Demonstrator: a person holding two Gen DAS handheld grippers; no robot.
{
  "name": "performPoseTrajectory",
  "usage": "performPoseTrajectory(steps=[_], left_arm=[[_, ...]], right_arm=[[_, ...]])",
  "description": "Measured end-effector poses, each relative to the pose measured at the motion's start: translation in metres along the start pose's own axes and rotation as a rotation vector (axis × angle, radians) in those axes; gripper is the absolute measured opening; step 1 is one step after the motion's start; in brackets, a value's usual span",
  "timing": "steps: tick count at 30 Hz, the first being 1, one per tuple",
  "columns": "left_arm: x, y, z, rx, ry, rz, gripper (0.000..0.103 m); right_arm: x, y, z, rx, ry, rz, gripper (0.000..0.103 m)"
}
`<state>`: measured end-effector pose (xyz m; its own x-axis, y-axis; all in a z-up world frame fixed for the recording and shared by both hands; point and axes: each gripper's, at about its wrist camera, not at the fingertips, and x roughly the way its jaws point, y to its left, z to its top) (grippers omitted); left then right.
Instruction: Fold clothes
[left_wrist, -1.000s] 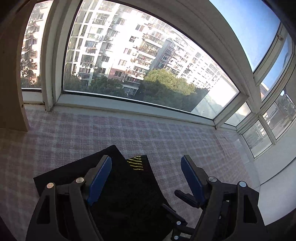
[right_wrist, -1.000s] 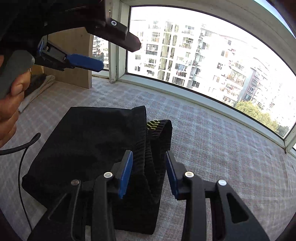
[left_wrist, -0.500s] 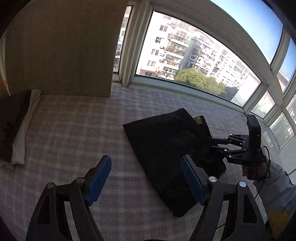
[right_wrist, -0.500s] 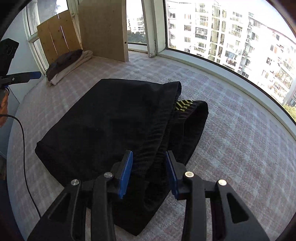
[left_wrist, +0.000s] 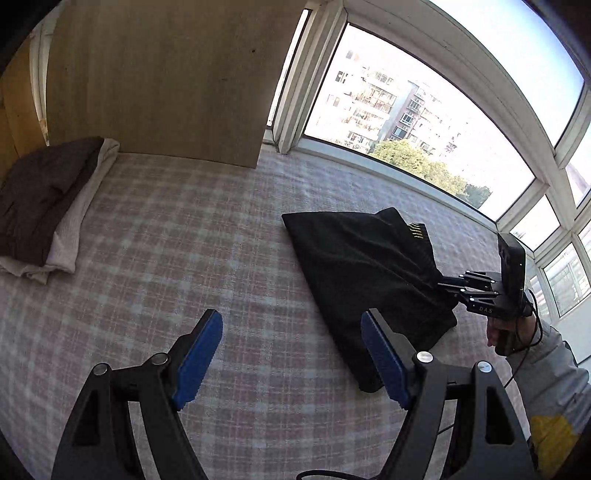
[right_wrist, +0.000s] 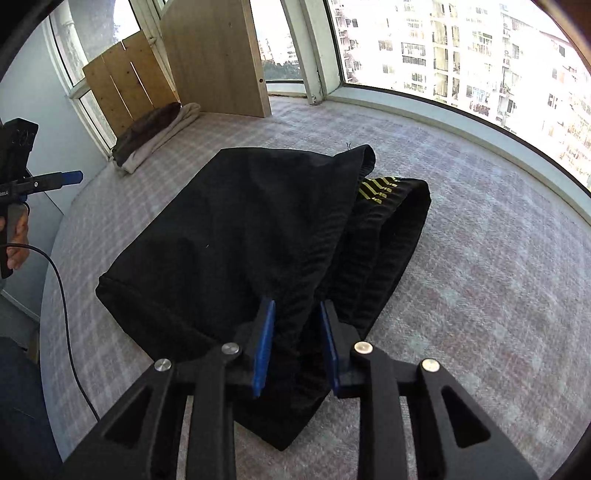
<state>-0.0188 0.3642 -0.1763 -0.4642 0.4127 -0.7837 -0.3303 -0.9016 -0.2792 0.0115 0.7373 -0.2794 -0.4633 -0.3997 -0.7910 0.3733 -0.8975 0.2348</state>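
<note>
Black ribbed fabric garment with yellow-striped label (right_wrist: 258, 236): folded on checked pink cover (right_wrist: 480, 258), edge now pinched between right gripper (right_wrist: 297, 345) pads, previously apart. Left gripper (left_wrist: 291, 363): wide, empty, withdrawn leftward; fold adjustment likely.

Checked cover (left_wrist: 192, 236) under black garment (left_wrist: 362, 266), folded pile (left_wrist: 44, 199).

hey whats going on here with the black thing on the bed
A person is folding a black fabric garment on a pink checked cover. The right gripper is clamped on its near edge, lifting it a little. The left gripper hangs open and empty, off to the side. Folded brown and cream clothes sit by a wooden board.
</note>
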Motion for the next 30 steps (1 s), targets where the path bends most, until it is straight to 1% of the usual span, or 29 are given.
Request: performPoseTrajectory(steps=[3, 4, 5, 6, 8, 12, 16, 22, 25, 27, 30], left_arm=[[-0.003, -0.006, -0.003, 0.007, -0.003, -0.008, 0.076], [-0.004, -0.007, -0.004, 0.007, -0.001, -0.009, 0.076], [-0.004, -0.008, -0.006, 0.005, 0.0, -0.008, 0.076], [-0.004, -0.008, -0.008, 0.003, 0.002, -0.008, 0.076], [-0.002, -0.009, -0.009, -0.005, 0.007, -0.01, 0.076], [0.001, -0.013, -0.008, -0.017, 0.011, -0.025, 0.076], [0.001, -0.024, -0.007, 0.011, 0.006, -0.032, 0.076], [0.01, -0.029, -0.013, 0.013, 0.042, -0.043, 0.076], [0.01, -0.03, -0.016, 0.015, 0.047, -0.052, 0.076], [0.01, -0.029, -0.016, 0.015, 0.049, -0.05, 0.076], [0.011, -0.027, -0.016, 0.014, 0.053, -0.049, 0.076]], right_arm=[[0.003, -0.011, 0.001, 0.056, 0.008, 0.07, 0.025], [0.002, -0.012, 0.002, 0.059, 0.003, 0.094, 0.023], [0.001, -0.008, 0.001, 0.046, 0.006, 0.105, 0.017], [-0.001, -0.005, 0.0, 0.033, 0.009, 0.116, 0.014], [-0.012, 0.0, -0.002, 0.021, -0.014, 0.107, 0.012], [-0.034, 0.009, -0.005, -0.001, -0.059, 0.089, 0.011], [-0.056, 0.019, -0.009, -0.023, -0.103, 0.071, 0.011], [-0.044, 0.012, -0.032, 0.007, -0.053, -0.013, 0.011], [-0.038, 0.009, -0.043, 0.022, -0.027, -0.055, 0.013], [-0.032, 0.008, -0.046, 0.029, 0.007, -0.068, 0.017], [-0.041, 0.002, -0.034, 0.053, -0.026, -0.044, 0.018]])
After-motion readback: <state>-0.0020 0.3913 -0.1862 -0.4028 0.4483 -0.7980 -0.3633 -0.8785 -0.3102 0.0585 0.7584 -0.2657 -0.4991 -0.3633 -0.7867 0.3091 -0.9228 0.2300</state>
